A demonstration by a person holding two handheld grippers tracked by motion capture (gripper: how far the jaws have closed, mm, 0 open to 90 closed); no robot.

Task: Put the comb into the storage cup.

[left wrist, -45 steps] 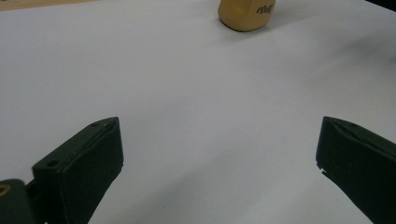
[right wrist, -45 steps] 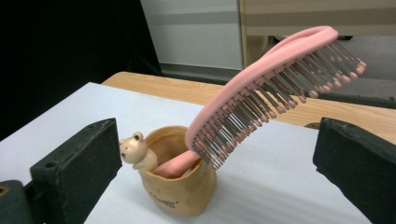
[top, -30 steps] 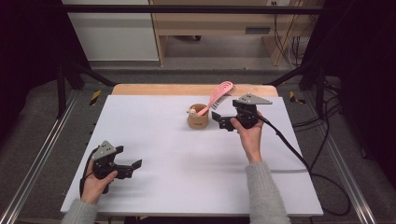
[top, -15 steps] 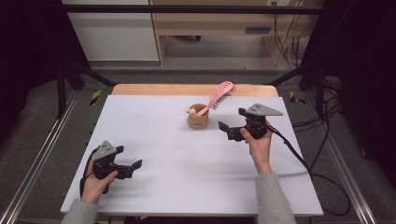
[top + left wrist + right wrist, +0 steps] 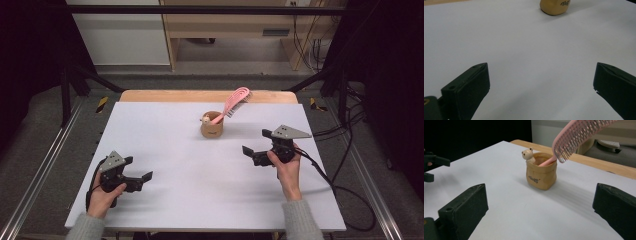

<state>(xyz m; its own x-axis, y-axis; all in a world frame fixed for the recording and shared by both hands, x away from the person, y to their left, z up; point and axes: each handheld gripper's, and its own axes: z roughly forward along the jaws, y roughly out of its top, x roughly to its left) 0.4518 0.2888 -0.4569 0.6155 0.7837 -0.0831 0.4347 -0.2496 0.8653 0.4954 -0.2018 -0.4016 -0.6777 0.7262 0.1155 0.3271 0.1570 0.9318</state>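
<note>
The right gripper (image 5: 256,146) is holding its jaws wide and empty, having withdrawn from the small tan sack-shaped holder (image 5: 212,128), which is now standing well ahead of them on the white desk (image 5: 165,150). The pink plastic comb (image 5: 235,100) is leaning in it. The left gripper (image 5: 139,174) is remaining stationary, jaws wide.

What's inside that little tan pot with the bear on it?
The pot holds a pink comb, handle down, its toothed end leaning out over the rim. The pot's wall hides the handle's lower end and anything else inside.
</note>
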